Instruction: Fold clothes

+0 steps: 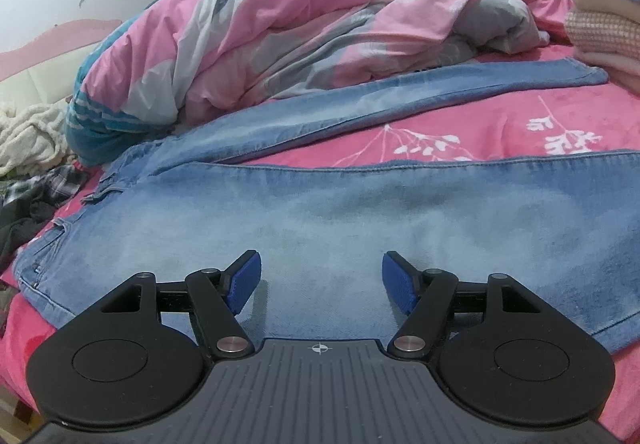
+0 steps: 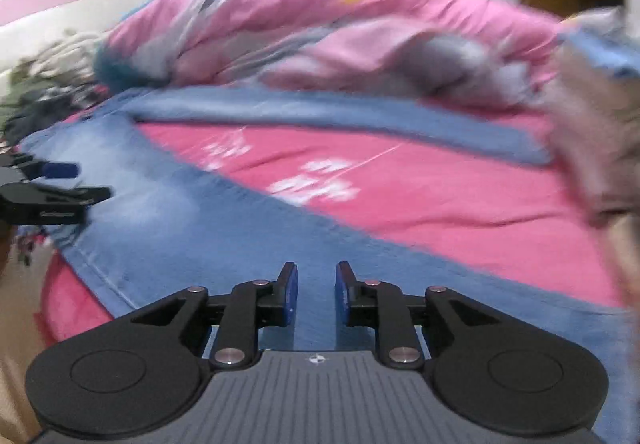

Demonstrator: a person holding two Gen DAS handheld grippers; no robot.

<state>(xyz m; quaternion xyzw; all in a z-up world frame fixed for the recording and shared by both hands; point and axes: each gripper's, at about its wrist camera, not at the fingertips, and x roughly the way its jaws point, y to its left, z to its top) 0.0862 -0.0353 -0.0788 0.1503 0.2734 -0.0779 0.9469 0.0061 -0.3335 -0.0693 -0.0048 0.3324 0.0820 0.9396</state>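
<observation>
The left claw (image 1: 322, 284) is made of black plastic. It has two big round flat parts, one on each side, and each has a circle pressed into it. Thin black arms go from there to the two fingers, joined by shiny silver round pins. The pads (image 1: 245, 286) on the fingers are bright blue and look ridged. In the middle sits a grey plate with straight grooves and a small white cross mark. The right claw (image 2: 316, 294) looks the same: black arms, silver pins, blue pads (image 2: 290, 294), grey grooved plate
</observation>
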